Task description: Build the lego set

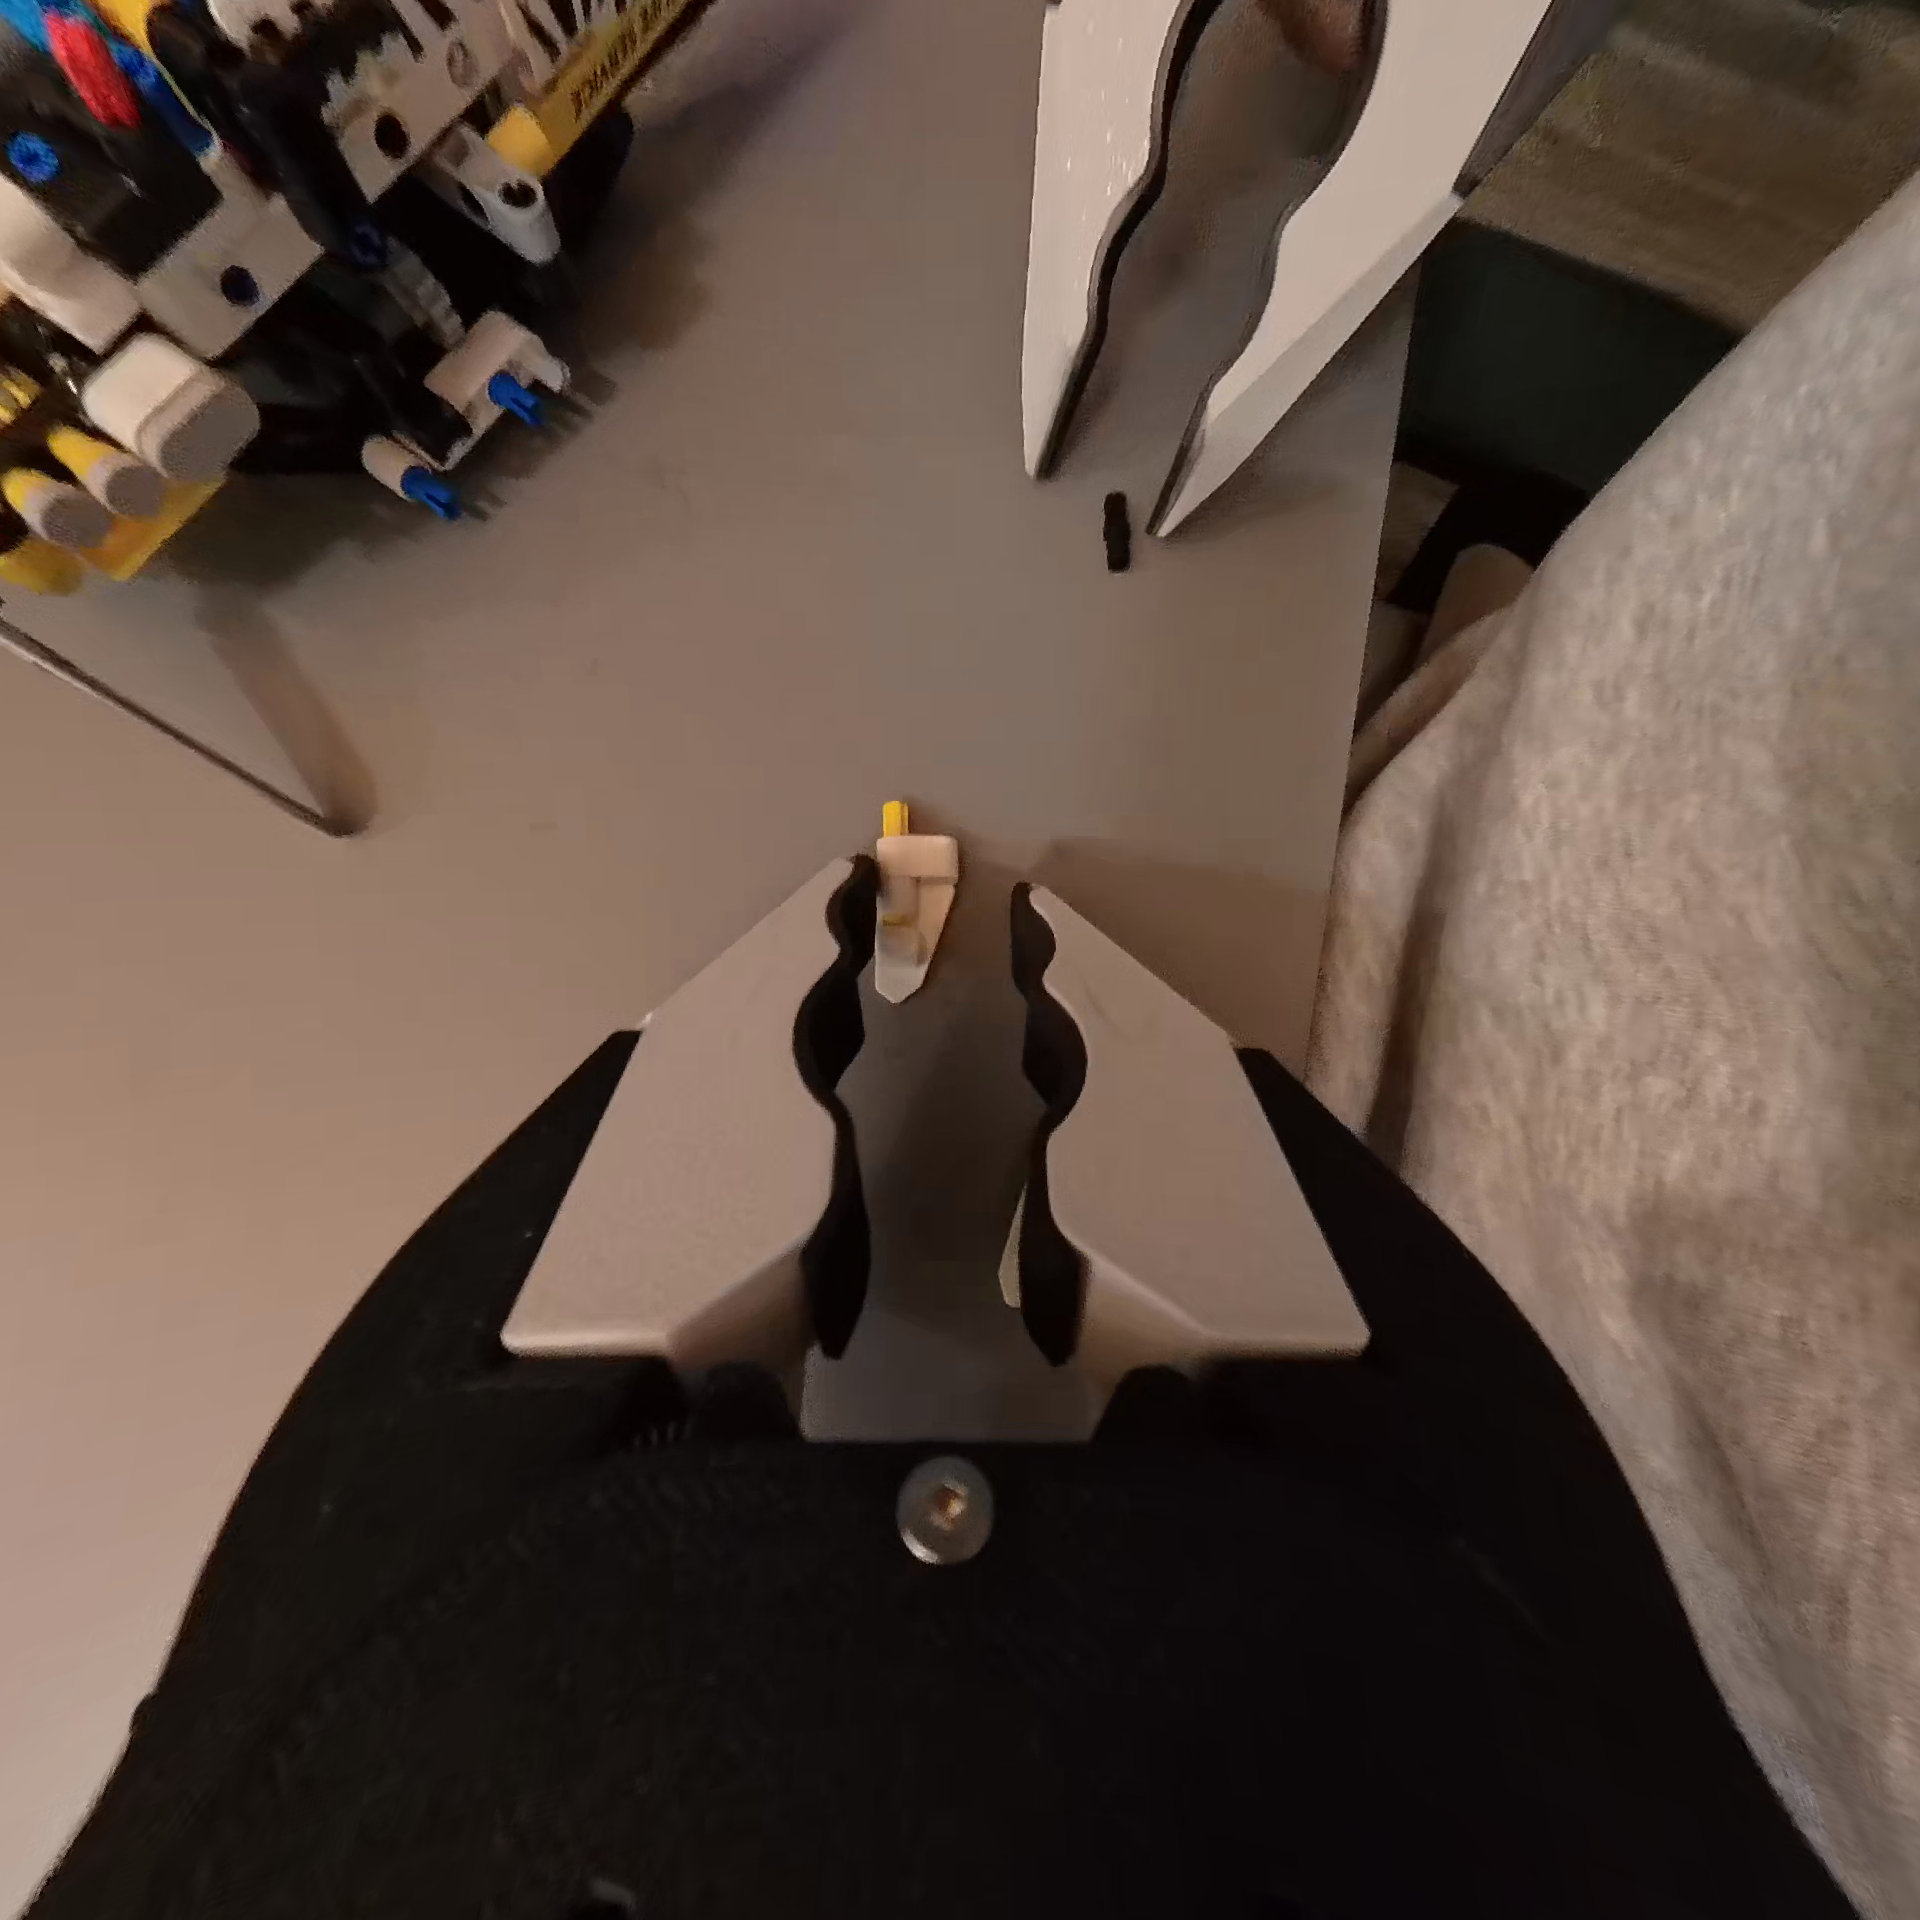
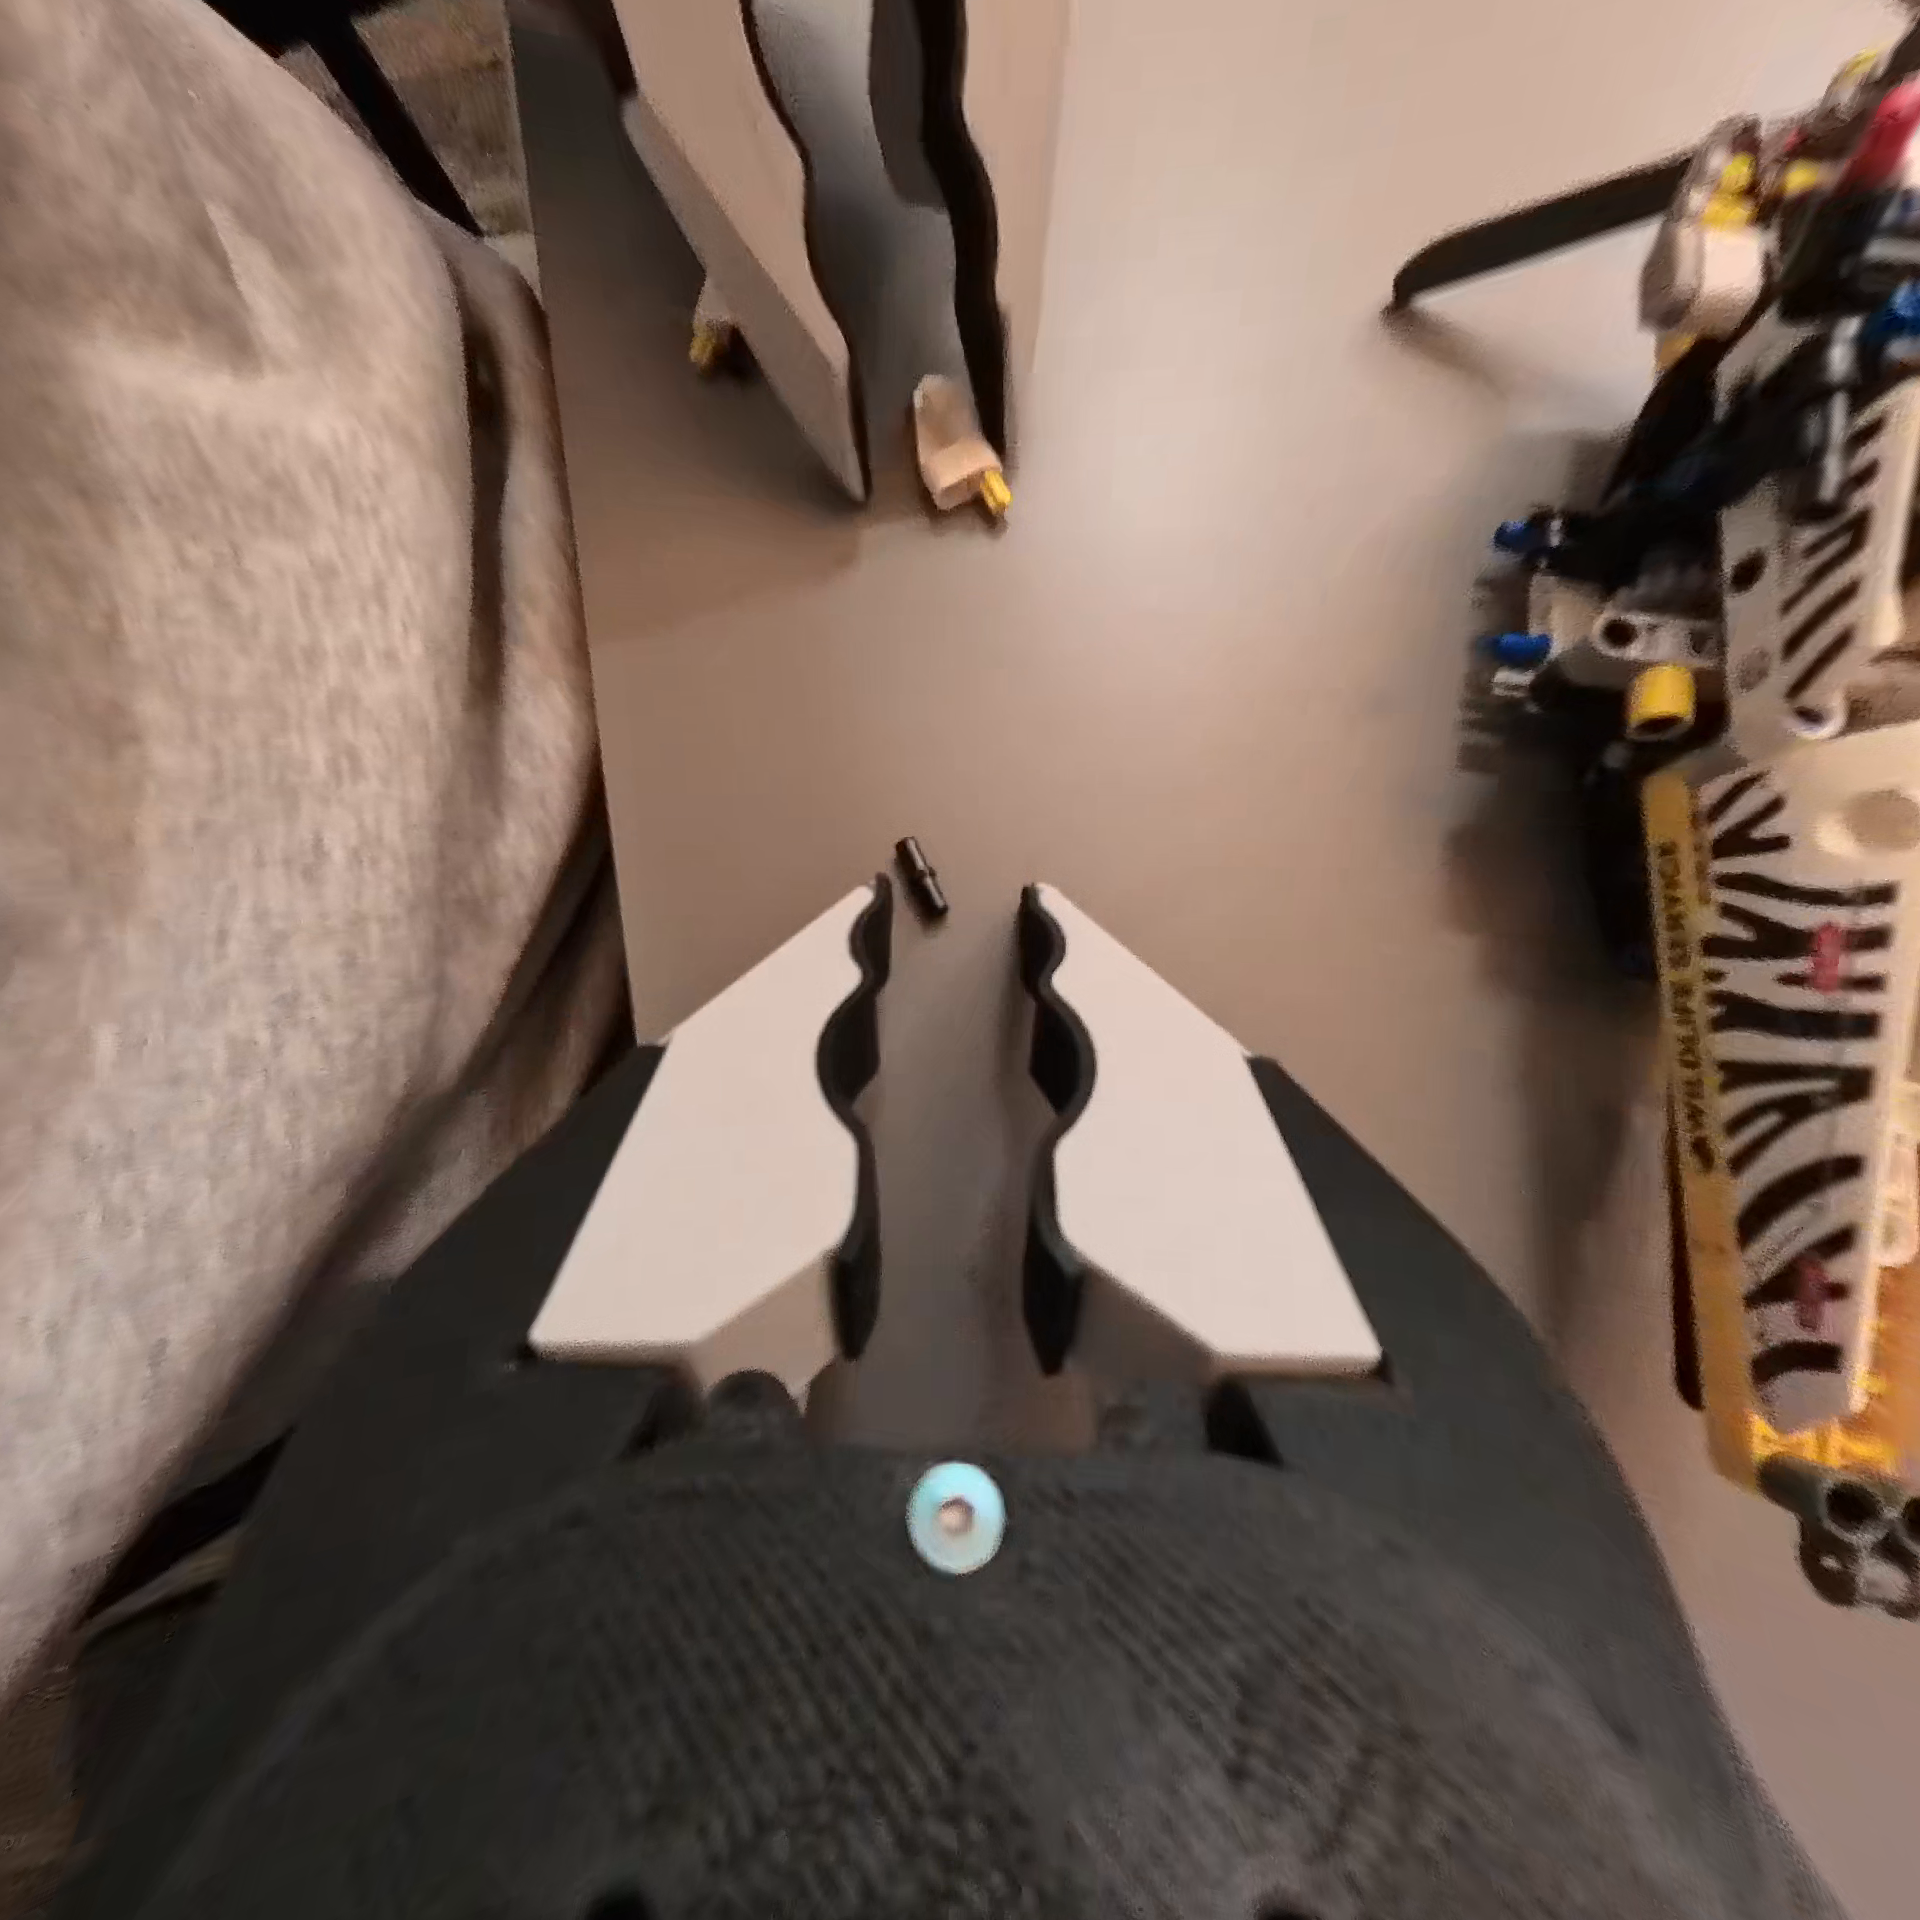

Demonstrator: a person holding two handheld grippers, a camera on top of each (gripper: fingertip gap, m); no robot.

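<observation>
My left gripper [image 1: 940, 883] is open and low over the grey table [image 1: 675, 644]. A small white lego piece with a yellow pin [image 1: 914, 914] lies between its fingertips, close to the left finger. My right gripper [image 2: 954, 896] is open, and a small black pin [image 2: 922, 878] lies on the table just in front of its left fingertip. Each gripper also shows in the other's view: the right one [image 1: 1101, 499] beside the black pin [image 1: 1117, 530], the left one [image 2: 920, 473] around the white piece [image 2: 951, 457]. The partly built lego model [image 1: 260, 260] stands farther off.
The model [image 2: 1766, 831] has zebra-striped panels, yellow beams and blue pins, and sits partly on a thin raised board [image 1: 208, 707]. A tiny yellow piece [image 2: 710, 348] lies by the left gripper's outer finger. A person's grey garment [image 1: 1662, 935] hangs at the table's near edge [image 1: 1366, 644].
</observation>
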